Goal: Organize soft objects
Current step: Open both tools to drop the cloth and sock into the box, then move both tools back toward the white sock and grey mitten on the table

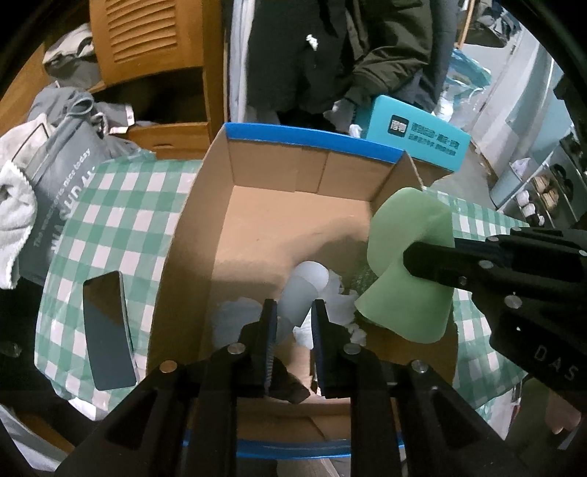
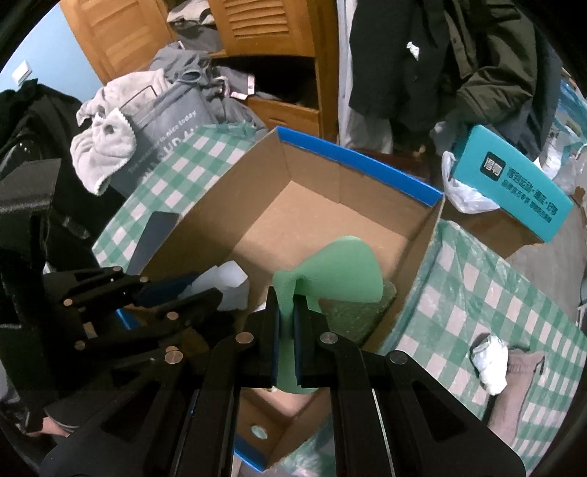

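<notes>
While both grippers hang over an open cardboard box [image 1: 256, 227] rimmed with blue tape, the right gripper [image 2: 288, 312] stays out of its depths, its jaws clamped tight on a folded piece of green foam [image 2: 330, 271] that bulges out above the pads. Seen from the left wrist camera, the same foam [image 1: 407, 257] sits over the box's right wall, pinched in the middle by the right gripper [image 1: 407, 257] reaching in from the right.

At the near end of the box, the left gripper [image 1: 293, 315] points down with its jaws slightly parted. A pale, translucent white soft object [image 1: 302, 290] lies on the box floor between and just beyond the fingertips; the pads do not appear to press on it. Crumpled white material [image 1: 341, 304] lies beside it, and a darker green pad [image 2: 352, 312] rests in the box under the foam.

Under the box is a green-and-white checked cloth [image 1: 121, 205]. On the cloth left of the box lies a dark phone-like slab [image 1: 106, 330], and on the right a small white wad [image 2: 489, 363]. Behind stand a grey printed bag [image 2: 172, 135] draped with a pale towel [image 2: 106, 146], a teal carton [image 1: 418, 143], wooden cabinets [image 2: 271, 33] and a hanging dark jacket [image 2: 440, 62].
</notes>
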The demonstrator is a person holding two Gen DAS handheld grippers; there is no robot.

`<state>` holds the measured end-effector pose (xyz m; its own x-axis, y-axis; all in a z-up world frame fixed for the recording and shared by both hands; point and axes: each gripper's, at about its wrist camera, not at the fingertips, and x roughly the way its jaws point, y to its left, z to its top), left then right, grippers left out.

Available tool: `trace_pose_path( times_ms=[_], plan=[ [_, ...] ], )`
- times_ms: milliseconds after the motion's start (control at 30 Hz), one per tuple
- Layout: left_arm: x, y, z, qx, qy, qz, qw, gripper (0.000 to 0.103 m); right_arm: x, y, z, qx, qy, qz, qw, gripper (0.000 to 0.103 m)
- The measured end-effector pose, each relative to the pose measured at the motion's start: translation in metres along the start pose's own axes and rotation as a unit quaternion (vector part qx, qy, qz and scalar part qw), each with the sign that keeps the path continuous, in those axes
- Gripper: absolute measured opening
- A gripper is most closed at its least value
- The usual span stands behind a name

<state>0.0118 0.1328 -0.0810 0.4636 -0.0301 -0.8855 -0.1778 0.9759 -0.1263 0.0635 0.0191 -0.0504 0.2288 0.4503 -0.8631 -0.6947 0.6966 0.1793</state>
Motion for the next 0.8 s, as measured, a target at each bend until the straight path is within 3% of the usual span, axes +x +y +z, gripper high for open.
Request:
trace_pose_path(
  times_ms=[67, 133, 200, 267, 367, 500, 667, 800],
  plan=[
    [0.003, 0.003, 0.000, -0.006, 0.006, 0.004, 1.0000, 0.021, 0.001, -0.001, 0.000, 0.001, 0.001, 0.002, 1.000, 0.006],
    [0.004, 0.004, 0.000, -0.011, 0.008, 0.005, 0.9999, 0.025, 0.002, -0.001, 0.000, 0.003, 0.002, 0.000, 1.000, 0.015],
    [0.004, 0.004, 0.000, -0.010, 0.008, 0.009, 0.9999, 0.031, 0.002, -0.004, 0.000, 0.007, 0.004, -0.003, 1.000, 0.039],
    [0.002, 0.001, 0.000, -0.005, 0.005, 0.015, 0.9999, 0.035, 0.001, -0.007, -0.001, 0.014, 0.002, -0.006, 1.000, 0.052],
    [0.001, 0.000, 0.000, -0.002, 0.003, 0.020, 0.9998, 0.044, -0.003, -0.012, -0.002, 0.022, -0.003, -0.013, 1.000, 0.054],
    [-0.001, -0.002, 0.001, -0.003, 0.000, 0.021, 0.9998, 0.048, -0.010, -0.022, -0.005, 0.032, -0.009, -0.021, 0.999, 0.056],
    [-0.006, -0.009, 0.003, -0.001, -0.010, 0.017, 0.9998, 0.065, -0.018, -0.030, -0.009, 0.038, -0.014, -0.030, 0.999, 0.058],
    [-0.009, -0.015, 0.003, 0.004, -0.015, 0.013, 0.9998, 0.066, -0.023, -0.037, -0.013, 0.043, -0.016, -0.036, 0.998, 0.059]
  ],
)
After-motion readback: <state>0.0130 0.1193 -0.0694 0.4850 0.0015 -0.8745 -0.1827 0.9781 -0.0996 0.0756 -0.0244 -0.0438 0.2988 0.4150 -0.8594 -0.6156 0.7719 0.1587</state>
